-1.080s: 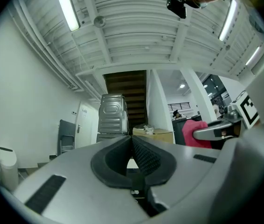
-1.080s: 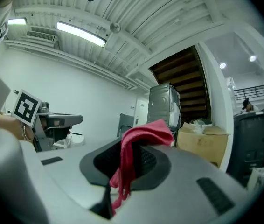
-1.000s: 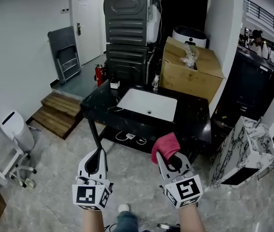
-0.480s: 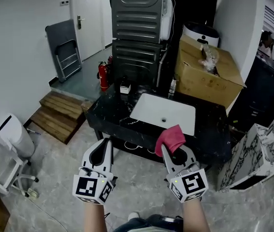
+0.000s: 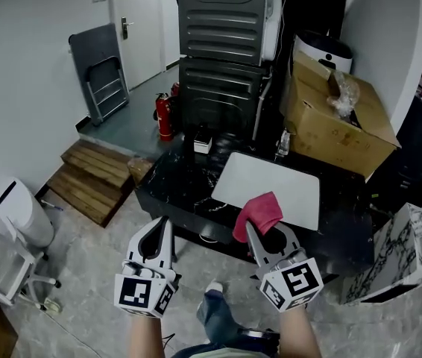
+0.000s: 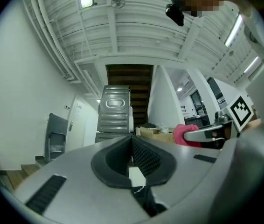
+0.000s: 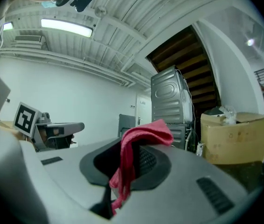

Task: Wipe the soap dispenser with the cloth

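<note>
Head view: both grippers are held out level ahead of the person, short of a black counter [image 5: 168, 177] with a white sink [image 5: 271, 192]. The left gripper [image 5: 164, 222] is seen with its jaws pressed together and nothing between them. The right gripper [image 5: 251, 230] is clamped on a red cloth [image 5: 259, 212], which is bunched over the jaw tips and hangs down inside them (the right gripper view shows a fold caught between the pads). The dispenser [image 5: 283, 145] is found well ahead of the right gripper and a little to its right. It stands upright past the far edge of the sink, near a cardboard box [image 5: 338, 129], and nothing touches it.

The step in hand is judged to be the approach, with the wiping not yet begun. To do it well, the right gripper should be brought across the sink so that the bottle is met by the bunched cloth, not by bare jaw tips. The left gripper is best opened early and closed low on the bottle, since a light bottle is likely to be tipped by a sideways rub. A firm grip on the cloth is needed, as only a fold is held. Strokes are best drawn downward from the top.
</note>
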